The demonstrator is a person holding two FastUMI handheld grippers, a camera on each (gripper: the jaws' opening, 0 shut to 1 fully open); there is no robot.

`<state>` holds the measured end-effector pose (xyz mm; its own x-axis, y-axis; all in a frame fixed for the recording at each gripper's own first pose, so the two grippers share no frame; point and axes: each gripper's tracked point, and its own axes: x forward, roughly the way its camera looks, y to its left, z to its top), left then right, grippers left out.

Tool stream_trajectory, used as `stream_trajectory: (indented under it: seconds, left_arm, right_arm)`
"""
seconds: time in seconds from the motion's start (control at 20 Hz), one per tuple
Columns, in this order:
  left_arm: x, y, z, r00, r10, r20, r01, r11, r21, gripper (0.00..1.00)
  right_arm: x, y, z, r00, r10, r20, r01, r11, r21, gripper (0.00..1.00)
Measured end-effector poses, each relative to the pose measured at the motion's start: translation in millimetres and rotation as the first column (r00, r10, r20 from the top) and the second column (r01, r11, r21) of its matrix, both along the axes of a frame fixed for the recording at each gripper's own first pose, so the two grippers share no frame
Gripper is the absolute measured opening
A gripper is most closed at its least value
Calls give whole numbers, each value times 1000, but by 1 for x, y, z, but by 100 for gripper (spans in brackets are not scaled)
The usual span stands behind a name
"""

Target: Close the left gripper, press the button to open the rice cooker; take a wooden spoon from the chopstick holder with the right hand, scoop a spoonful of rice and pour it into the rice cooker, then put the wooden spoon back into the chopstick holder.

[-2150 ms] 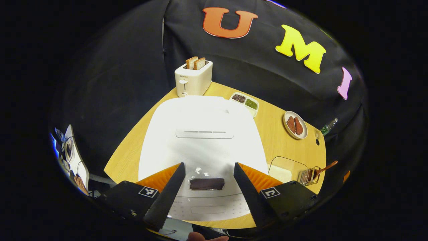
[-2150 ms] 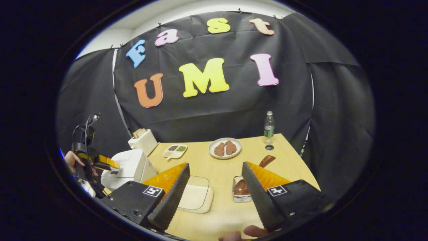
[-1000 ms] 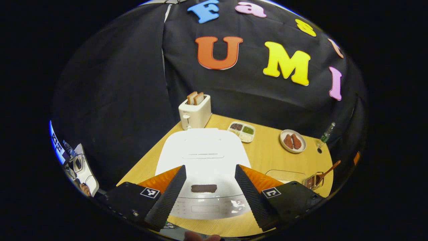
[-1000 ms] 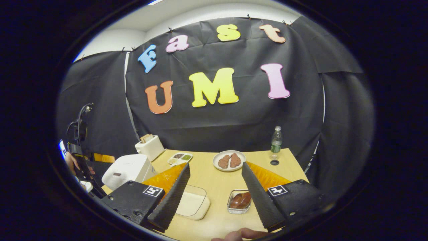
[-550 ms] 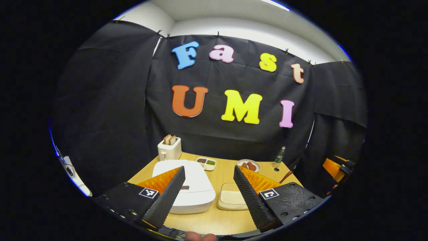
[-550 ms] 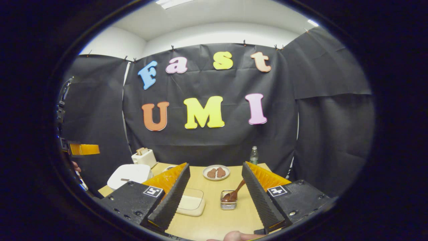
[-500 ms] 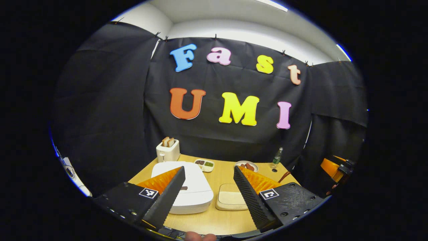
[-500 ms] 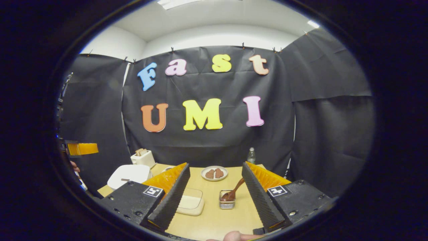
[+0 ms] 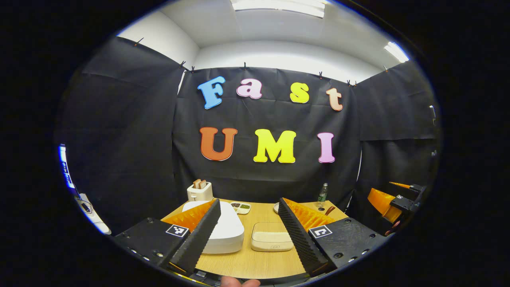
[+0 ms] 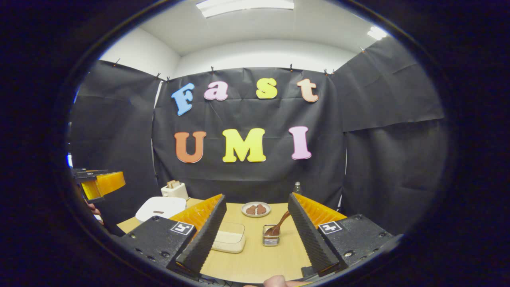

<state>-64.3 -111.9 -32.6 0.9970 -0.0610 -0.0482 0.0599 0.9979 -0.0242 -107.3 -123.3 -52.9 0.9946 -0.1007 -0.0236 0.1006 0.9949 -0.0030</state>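
- Here the left gripper (image 9: 249, 233) is held back from the table (image 9: 255, 261) with its fingers spread wide and nothing between them
- The right gripper (image 10: 257, 233) is likewise spread apart and empty, raised in front of the table's near edge
- In the left gripper view the rice cooker (image 9: 227, 235), lid down, sits on the table's left part, partly behind the left finger; a lidded rice container (image 9: 271, 241) lies just beside it on the right
- In the right gripper view the chopstick holder (image 10: 271, 240) stands between the fingers with the wooden spoon (image 10: 279, 227) leaning in it, handle tilted up and to the right
- The left gripper view shows that spoon as a small handle tip past the right finger; the holder is hidden there
- The right gripper view shows the cooker's dark button on the lid; the left finger covers it in the other view
- A toaster (image 10: 175, 190), a plate (image 10: 255, 209) and a bottle (image 9: 322, 193) stand along the far edge
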Motion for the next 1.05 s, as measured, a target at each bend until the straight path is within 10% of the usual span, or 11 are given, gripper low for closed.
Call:
stream_trajectory:
  seconds: [1.05]
  left_arm:
    - [-25, -16, -16, 999, -21, -36, 22, 999, 43, 94]
  right_arm:
    - [-16, -4, -29, 999, 19, -49, -18, 1000, 24, 99]
